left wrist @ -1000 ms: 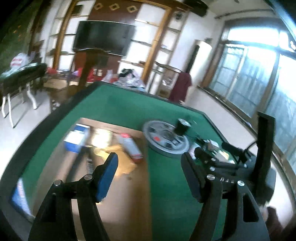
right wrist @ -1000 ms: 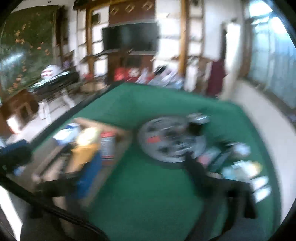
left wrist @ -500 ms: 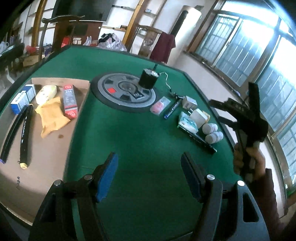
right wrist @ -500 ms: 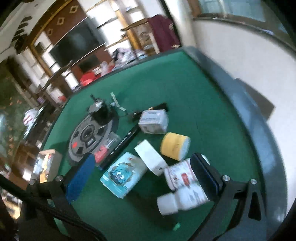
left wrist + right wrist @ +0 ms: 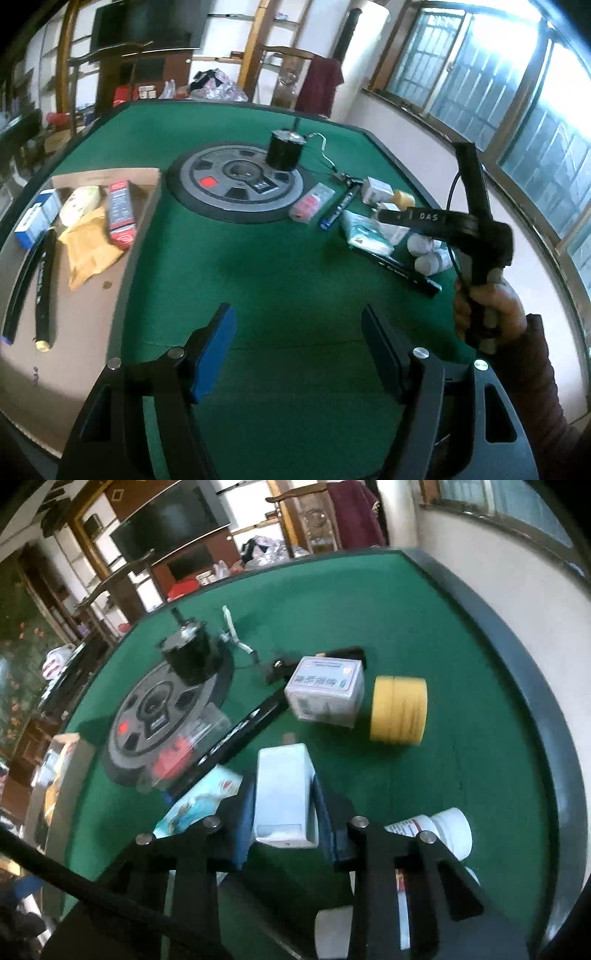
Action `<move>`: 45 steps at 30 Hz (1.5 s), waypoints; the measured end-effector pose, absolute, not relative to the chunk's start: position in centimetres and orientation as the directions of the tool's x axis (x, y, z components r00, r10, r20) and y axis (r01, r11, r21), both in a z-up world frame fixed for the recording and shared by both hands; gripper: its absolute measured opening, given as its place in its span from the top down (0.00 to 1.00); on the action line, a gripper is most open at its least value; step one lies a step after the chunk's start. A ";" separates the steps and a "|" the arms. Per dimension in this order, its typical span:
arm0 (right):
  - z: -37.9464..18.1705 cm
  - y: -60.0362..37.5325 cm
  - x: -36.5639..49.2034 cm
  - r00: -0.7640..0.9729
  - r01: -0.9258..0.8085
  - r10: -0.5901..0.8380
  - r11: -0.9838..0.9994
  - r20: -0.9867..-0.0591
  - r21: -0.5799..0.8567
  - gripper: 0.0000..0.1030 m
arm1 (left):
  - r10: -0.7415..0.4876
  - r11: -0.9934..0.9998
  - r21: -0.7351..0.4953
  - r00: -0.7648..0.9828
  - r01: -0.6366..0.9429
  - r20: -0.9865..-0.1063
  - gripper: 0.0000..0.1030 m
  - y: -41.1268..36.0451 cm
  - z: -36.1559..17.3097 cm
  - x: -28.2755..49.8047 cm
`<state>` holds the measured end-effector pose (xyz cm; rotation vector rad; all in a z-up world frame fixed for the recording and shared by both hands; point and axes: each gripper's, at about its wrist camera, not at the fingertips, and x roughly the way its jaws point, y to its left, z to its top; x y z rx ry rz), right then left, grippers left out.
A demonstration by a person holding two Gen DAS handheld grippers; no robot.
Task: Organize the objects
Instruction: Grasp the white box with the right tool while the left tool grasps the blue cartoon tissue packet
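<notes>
Right tongs (image 5: 284, 812) pinching a white box (image 5: 282, 797) near the tabletop (image 5: 461, 760) right edge, left tongs (image 5: 297, 350) spread wide above bare green felt.

Past the far edge of my green table (image 5: 266, 258) I see a dark television (image 5: 144, 22) mounted high on the wall, framed by wooden shelving (image 5: 255, 48). Below it sits a dark wooden cabinet (image 5: 122, 77) with red items (image 5: 123, 94) and small jars near its foot. A wooden chair (image 5: 284, 74) stands behind the table with a maroon garment (image 5: 319, 83) draped over its back. Crumpled plastic bags (image 5: 218, 86) lie just beside the chair. To my right, large barred windows (image 5: 517, 96) let in bright daylight above a white wall (image 5: 517, 583). On the far left hangs a dark floral wall covering (image 5: 18, 657).
</notes>
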<state>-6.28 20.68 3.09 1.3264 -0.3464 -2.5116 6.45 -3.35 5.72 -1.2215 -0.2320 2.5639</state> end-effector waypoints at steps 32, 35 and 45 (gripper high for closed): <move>2.9 20.3 -4.5 -0.486 0.213 -0.545 -0.832 -0.683 0.513 0.55 | 0.299 -0.944 -0.170 -0.517 -0.283 -0.802 0.61 5.3 0.4 -3.7; 2.8 20.2 -4.7 -0.479 0.212 -0.547 -0.831 -0.687 0.515 0.54 | 0.308 -0.942 -0.177 -0.521 -0.285 -0.796 0.63 5.0 0.8 -3.4; 2.8 18.8 -4.2 -0.489 0.228 -0.503 -0.862 -0.713 0.452 0.39 | 0.290 -0.954 -0.185 -0.577 -0.235 -0.764 0.63 1.9 2.9 -1.4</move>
